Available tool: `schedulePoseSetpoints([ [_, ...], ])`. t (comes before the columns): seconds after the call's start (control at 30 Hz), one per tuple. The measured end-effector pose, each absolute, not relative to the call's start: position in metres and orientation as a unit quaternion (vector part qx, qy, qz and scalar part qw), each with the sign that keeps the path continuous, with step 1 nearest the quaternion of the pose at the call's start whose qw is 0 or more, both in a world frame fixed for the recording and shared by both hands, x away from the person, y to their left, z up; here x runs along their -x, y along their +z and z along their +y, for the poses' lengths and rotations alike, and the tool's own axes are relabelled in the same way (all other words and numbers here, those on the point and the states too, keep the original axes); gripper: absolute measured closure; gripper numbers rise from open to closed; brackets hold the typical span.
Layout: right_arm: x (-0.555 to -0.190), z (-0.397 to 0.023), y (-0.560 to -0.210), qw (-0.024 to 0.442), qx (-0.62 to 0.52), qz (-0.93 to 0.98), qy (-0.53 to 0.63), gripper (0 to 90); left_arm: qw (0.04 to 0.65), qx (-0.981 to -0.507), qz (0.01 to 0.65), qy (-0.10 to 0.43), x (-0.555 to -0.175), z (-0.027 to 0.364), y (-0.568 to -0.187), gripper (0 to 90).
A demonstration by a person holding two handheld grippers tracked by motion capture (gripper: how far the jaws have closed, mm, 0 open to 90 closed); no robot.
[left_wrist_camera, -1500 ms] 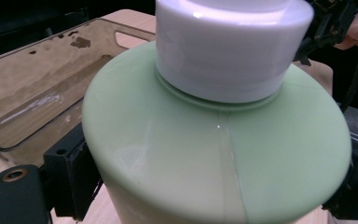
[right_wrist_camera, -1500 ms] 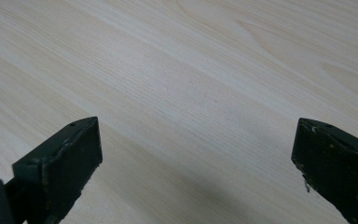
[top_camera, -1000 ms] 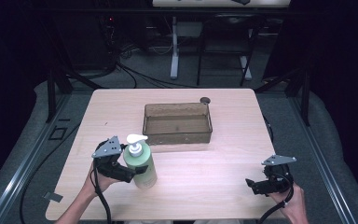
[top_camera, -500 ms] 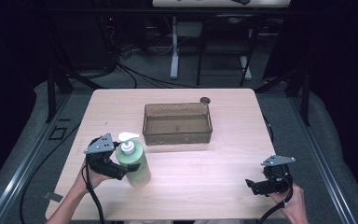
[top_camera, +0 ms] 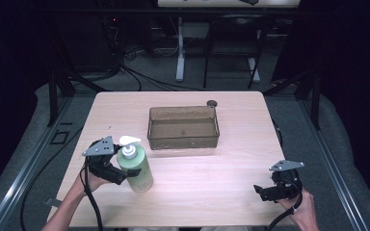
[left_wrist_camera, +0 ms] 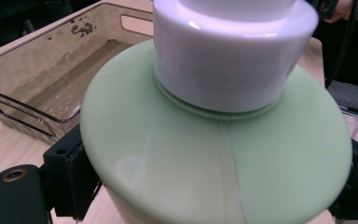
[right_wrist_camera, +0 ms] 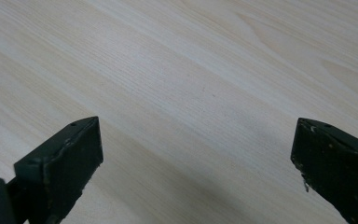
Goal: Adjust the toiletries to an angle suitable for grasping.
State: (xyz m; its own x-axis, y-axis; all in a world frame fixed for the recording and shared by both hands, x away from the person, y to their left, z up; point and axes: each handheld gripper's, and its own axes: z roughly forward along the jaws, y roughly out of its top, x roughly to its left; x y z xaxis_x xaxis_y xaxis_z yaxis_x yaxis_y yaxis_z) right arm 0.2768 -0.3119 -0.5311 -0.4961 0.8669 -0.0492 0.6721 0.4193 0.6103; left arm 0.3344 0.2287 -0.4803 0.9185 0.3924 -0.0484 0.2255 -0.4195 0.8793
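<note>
A pale green pump bottle [top_camera: 137,167] with a white pump head stands upright on the wooden table [top_camera: 212,168] at the front left. My left gripper [top_camera: 125,173] is shut on its body, a black jaw on each side. In the left gripper view the bottle's green shoulder [left_wrist_camera: 214,154] and white collar [left_wrist_camera: 233,46] sit right between the jaws. My right gripper [top_camera: 260,191] rests low at the front right, jaws wide apart with nothing between them. In the right gripper view its fingertips [right_wrist_camera: 70,154] frame bare wood.
A clear brownish plastic bin [top_camera: 183,127] sits in the table's middle, beyond the bottle. A small dark round object [top_camera: 212,102] lies behind the bin's far right corner. Cables, frame legs and dark floor surround the table.
The left gripper and the bottle slid left and slightly back toward the table's left side. The right gripper has stayed put.
</note>
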Motion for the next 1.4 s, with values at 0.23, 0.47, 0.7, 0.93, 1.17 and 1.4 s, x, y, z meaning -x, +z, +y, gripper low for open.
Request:
schedulePoseSetpoints([
  [0.23, -0.276, -0.311, -0.530, 0.185, -0.467, 0.822, 0.268, 1.6, 0.492, -0.847, 0.179, 0.091, -0.333, 0.226, -0.481, 9.1],
  [0.47, -0.276, -0.311, -0.529, 0.187, -0.465, 0.825, 0.261, 1.6, 0.476, -0.857, 0.176, 0.092, -0.331, 0.218, -0.479, 0.0],
  [0.7, -0.276, -0.311, -0.529, 0.186, -0.464, 0.826, 0.263, 1.6, 0.479, -0.854, 0.179, 0.096, -0.328, 0.222, -0.468, 0.0],
  [0.93, -0.276, -0.310, -0.530, 0.187, -0.463, 0.826, 0.262, 1.0, 0.477, -0.855, 0.174, 0.103, -0.327, 0.226, -0.460, 0.0],
  [1.17, -0.276, -0.310, -0.533, 0.185, -0.467, 0.824, 0.261, 0.0, 0.479, -0.851, 0.182, 0.114, -0.325, 0.235, -0.446, 0.0],
  [1.4, -0.279, -0.316, -0.543, 0.167, -0.483, 0.818, 0.265, 0.0, 0.478, -0.850, 0.185, 0.122, -0.325, 0.241, -0.433, 0.1],
])
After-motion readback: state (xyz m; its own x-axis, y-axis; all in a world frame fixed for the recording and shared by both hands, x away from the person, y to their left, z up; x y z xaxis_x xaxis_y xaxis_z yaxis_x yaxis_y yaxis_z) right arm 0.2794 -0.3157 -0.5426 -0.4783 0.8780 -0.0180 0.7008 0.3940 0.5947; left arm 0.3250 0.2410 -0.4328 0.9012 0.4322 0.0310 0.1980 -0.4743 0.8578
